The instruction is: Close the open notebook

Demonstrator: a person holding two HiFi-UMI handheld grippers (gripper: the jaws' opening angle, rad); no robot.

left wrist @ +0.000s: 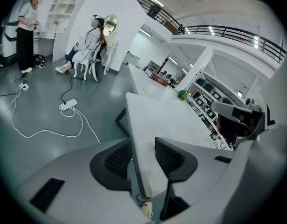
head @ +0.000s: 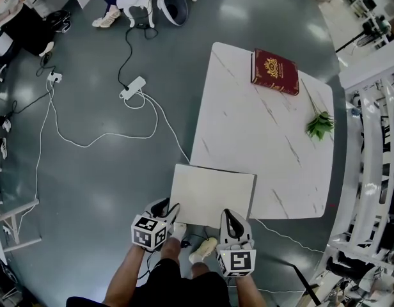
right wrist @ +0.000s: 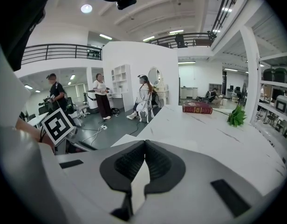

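The notebook (head: 213, 194) shows as a plain white rectangle that overhangs the near left corner of the white marble table (head: 248, 126). My left gripper (head: 171, 208) is at its near left corner. In the left gripper view the notebook's edge (left wrist: 148, 125) runs between the jaws of that gripper (left wrist: 143, 155), which stand apart around it. My right gripper (head: 230, 213) is at the near edge further right. In the right gripper view its pads (right wrist: 144, 160) are shut together on a thin white sliver of the notebook (right wrist: 139, 183).
A red hardback book (head: 274, 71) lies at the table's far end, a green sprig (head: 320, 125) near the right edge. White cables and a power strip (head: 132, 87) lie on the grey floor to the left. White railings stand to the right. People are far behind.
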